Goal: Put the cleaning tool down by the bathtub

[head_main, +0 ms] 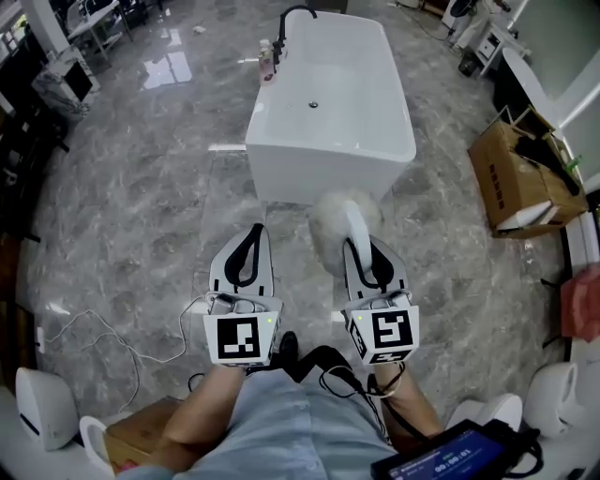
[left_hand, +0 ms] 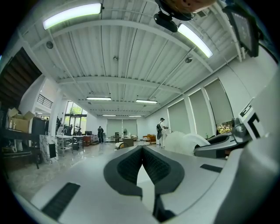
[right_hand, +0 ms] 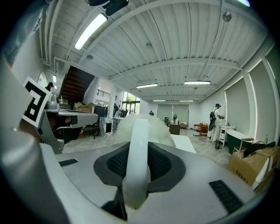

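Observation:
The cleaning tool (head_main: 339, 225) is a fluffy white duster with a white handle (right_hand: 138, 153). My right gripper (head_main: 361, 246) is shut on that handle, and the fluffy head (right_hand: 142, 127) sticks out ahead of the jaws, just short of the near end of the white bathtub (head_main: 328, 98). My left gripper (head_main: 253, 239) hangs beside it to the left, jaws shut with nothing between them (left_hand: 142, 153). In the left gripper view the duster head (left_hand: 186, 142) shows at the right. Both grippers point toward the tub over the grey marble floor.
An open cardboard box (head_main: 520, 178) stands right of the tub. Bottles (head_main: 268, 58) sit at the tub's far left corner by a black tap (head_main: 295, 13). A white cable (head_main: 103, 337) trails on the floor at left. A person (right_hand: 215, 122) stands far off in the hall.

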`<state>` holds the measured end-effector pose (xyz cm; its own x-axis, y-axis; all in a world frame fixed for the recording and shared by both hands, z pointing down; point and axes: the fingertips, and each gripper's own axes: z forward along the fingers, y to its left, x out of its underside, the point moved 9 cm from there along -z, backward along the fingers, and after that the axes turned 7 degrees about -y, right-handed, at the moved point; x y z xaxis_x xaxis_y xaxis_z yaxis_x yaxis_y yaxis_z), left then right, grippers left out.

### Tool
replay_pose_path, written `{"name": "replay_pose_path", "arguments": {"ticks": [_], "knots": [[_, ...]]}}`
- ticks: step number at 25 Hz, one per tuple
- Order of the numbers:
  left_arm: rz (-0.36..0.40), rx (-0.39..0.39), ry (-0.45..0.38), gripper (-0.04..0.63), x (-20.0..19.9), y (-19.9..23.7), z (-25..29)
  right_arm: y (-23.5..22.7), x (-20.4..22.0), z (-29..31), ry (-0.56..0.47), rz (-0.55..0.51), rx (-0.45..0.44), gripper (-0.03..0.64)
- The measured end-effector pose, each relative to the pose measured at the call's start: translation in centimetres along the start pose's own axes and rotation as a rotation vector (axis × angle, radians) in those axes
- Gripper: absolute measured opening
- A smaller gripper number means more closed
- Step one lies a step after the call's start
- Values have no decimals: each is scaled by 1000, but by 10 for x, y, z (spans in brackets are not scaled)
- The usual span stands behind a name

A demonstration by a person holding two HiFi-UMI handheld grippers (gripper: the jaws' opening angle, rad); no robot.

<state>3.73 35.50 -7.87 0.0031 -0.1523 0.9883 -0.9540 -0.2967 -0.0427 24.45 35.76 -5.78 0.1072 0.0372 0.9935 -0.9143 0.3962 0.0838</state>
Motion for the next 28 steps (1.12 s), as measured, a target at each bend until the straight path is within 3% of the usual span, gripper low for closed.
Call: {"name": "replay_pose_path", "arguments": {"ticks": [5, 10, 22, 28], "knots": [[16, 4, 14, 14, -3, 13, 20, -8, -10, 22, -12, 3, 13, 98], [42, 9, 72, 14, 21, 22, 54, -28, 2, 60, -1, 16, 7, 98], [31, -12, 134, 14, 70, 16, 241, -148, 26, 212, 46, 40, -96, 98], [86, -37, 166, 14, 84, 19, 305, -192, 27, 272, 44, 33, -151, 98]]}}
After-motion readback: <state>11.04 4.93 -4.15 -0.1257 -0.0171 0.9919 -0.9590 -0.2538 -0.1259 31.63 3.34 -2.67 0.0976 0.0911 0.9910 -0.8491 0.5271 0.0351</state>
